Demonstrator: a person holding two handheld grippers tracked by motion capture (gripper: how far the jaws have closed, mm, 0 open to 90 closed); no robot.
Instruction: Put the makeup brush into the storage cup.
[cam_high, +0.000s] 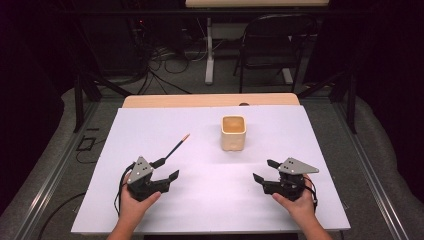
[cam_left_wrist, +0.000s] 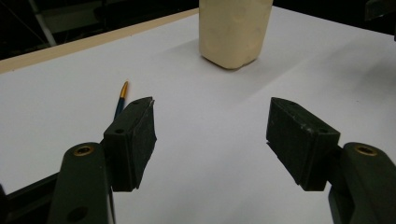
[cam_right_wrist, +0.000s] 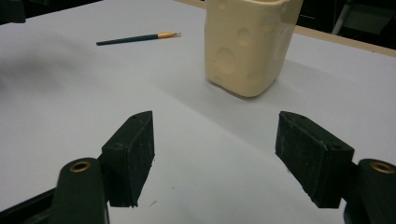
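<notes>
a slim dark-handled paintbrush (cam_high: 176, 146) with a brass ferrule lies flat on the smooth white bench (cam_high: 150, 125), just beyond the left gripper (cam_high: 167, 168). a squarish, dimpled cream cup (cam_high: 233, 132) stands farther right. left gripper and right gripper (cam_high: 265, 170) are both released, holding nothing.

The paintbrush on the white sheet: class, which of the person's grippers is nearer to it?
Left. The left gripper sits just below the paintbrush handle's end; the right gripper is across the sheet, below the cream cup.
</notes>
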